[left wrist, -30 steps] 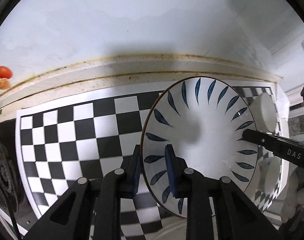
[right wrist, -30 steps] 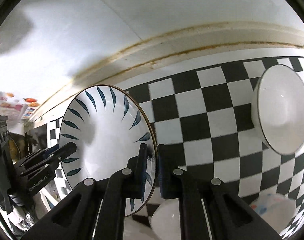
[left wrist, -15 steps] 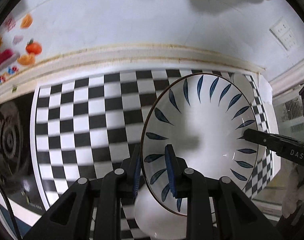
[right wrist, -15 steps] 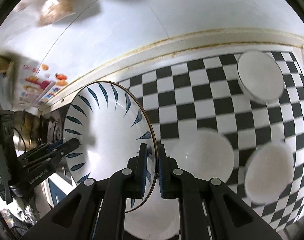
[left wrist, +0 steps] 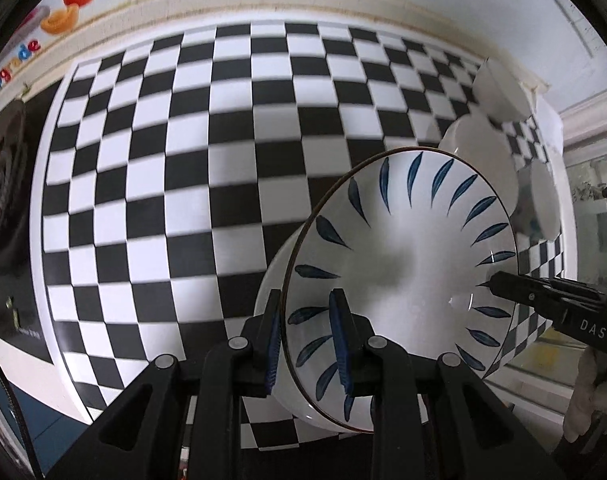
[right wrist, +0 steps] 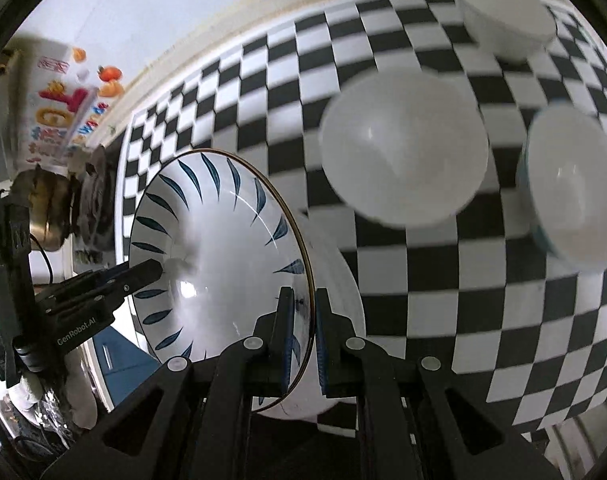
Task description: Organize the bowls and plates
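A large white bowl with blue leaf marks and a dark rim (left wrist: 403,280) is held between both grippers above the checkered table. My left gripper (left wrist: 305,340) is shut on its left rim. My right gripper (right wrist: 303,332) is shut on the opposite rim of the bowl (right wrist: 215,264). The right gripper's finger also shows in the left wrist view (left wrist: 543,300). The left gripper's finger also shows in the right wrist view (right wrist: 115,280). Three plain white bowls stand on the table: one in the middle (right wrist: 403,148), one at the right (right wrist: 575,188), one at the back (right wrist: 503,20).
The checkered tablecloth (left wrist: 223,140) covers a table against a white wall. A dark stove burner (left wrist: 3,188) lies left of the table. A box with fruit pictures (right wrist: 59,108) and a metal pot (right wrist: 43,208) stand at the left. The white bowls also show at the right (left wrist: 491,152).
Both grippers have lifted the leaf-pattern bowl higher and tilted downward. More of the tabletop and all three white bowls have come into view below.
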### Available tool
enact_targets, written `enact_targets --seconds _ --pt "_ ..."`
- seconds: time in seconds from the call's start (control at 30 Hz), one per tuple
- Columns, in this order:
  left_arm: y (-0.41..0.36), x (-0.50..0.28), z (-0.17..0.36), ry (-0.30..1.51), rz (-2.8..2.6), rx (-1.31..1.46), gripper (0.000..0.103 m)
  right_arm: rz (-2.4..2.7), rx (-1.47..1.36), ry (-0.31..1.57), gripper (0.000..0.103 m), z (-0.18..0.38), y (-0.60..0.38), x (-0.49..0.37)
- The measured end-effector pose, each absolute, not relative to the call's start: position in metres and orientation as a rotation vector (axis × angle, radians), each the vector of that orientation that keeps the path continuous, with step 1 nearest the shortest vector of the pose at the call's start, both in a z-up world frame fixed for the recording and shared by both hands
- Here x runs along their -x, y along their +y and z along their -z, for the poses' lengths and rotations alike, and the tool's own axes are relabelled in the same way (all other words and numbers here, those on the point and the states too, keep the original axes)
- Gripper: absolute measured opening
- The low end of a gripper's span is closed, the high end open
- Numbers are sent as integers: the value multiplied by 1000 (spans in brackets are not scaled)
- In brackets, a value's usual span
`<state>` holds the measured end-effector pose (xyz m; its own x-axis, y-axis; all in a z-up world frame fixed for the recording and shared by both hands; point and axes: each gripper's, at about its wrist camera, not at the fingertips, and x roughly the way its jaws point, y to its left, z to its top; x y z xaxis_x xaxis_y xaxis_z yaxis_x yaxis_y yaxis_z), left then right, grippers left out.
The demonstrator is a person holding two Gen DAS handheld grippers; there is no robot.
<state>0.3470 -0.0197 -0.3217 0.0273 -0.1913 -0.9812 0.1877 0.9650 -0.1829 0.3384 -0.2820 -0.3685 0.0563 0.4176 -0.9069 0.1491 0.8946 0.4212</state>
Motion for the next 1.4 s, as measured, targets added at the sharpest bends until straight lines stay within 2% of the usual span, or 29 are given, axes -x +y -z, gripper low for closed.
enact_targets --seconds 0.37,1.4 --pt "-28 -331 350 1575 269 -43 20 -210 -455 1595 10 412 -274 -313" --pt "-45 -311 372 1558 145 -37 21 -242 -369 1588 12 420 -267 -327"
